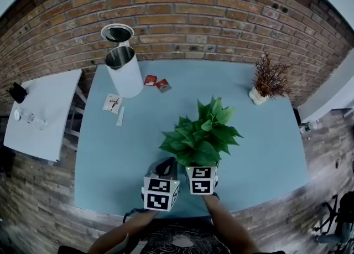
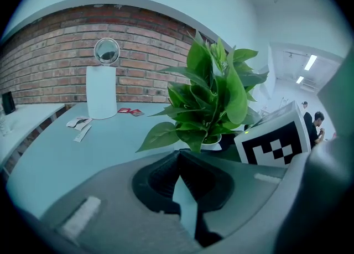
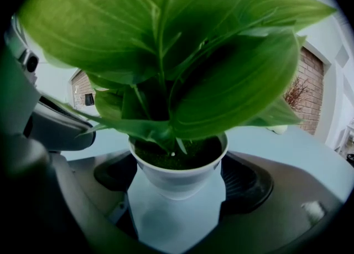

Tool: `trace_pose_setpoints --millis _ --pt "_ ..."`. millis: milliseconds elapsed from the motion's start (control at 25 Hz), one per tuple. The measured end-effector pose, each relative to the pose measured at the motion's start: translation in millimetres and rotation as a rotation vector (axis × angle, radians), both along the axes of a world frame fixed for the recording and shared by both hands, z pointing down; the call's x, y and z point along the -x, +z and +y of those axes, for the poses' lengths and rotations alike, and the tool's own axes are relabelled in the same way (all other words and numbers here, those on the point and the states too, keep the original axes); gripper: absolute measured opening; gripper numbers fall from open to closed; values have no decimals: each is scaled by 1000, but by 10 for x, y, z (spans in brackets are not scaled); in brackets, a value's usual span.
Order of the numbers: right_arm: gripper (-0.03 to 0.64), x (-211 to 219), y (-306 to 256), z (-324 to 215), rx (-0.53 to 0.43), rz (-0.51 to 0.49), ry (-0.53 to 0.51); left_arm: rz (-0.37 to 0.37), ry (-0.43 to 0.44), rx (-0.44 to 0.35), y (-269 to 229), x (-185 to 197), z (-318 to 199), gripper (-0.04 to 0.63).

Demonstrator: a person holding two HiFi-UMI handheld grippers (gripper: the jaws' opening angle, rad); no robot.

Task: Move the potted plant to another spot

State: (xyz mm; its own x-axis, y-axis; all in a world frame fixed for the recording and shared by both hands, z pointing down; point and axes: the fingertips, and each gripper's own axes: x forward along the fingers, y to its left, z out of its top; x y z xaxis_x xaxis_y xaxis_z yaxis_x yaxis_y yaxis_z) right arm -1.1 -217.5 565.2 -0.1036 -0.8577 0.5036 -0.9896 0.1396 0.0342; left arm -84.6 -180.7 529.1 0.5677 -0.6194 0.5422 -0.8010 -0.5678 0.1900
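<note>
The potted plant (image 1: 202,134) has broad green leaves and a small white pot (image 3: 177,178). It stands near the front edge of the pale blue table (image 1: 110,159). My right gripper (image 1: 202,171) reaches under the leaves, and its jaws sit against both sides of the pot, shut on it. Soil shows inside the rim. My left gripper (image 1: 166,167) hangs just left of the plant with nothing in it. Its jaws (image 2: 178,161) meet at the tips. From the left gripper view, the plant (image 2: 213,98) stands close on the right, beside the right gripper's marker cube (image 2: 274,139).
A white cylindrical bin (image 1: 124,70) with a raised lid stands at the table's back left. Red packets (image 1: 156,83) and white packets (image 1: 113,103) lie near it. A dried plant in a white pot (image 1: 268,81) sits back right. A white side table (image 1: 41,112) stands left; a brick wall runs behind.
</note>
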Motion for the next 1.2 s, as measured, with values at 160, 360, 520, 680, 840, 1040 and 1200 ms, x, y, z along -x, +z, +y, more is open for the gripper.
trace_pose_setpoints --millis 160,360,520,680,840,1040,1200 --pt "474 -7 -13 10 -5 -12 -23 -4 -26 -3 -23 -23 11 -2" --pt "472 -7 -7 17 -9 -10 -50 -16 -53 -4 -14 -26 46 -2" --pt "472 -39 -12 41 -6 -15 -61 -24 -67 -1 -26 -47 74 -2" --pt "472 -139 -25 58 -8 -23 -62 -23 -68 -5 -58 -147 82 -3" --pt "472 -277 -40 88 -6 -34 -54 -29 -62 -4 -75 -272 122 -3" --pt "471 -421 -36 112 -7 -35 -47 -35 -51 -7 -83 -406 154 -3" --pt "471 -521 -24 131 -10 -30 -47 -38 -48 -10 -88 -503 167 -3"
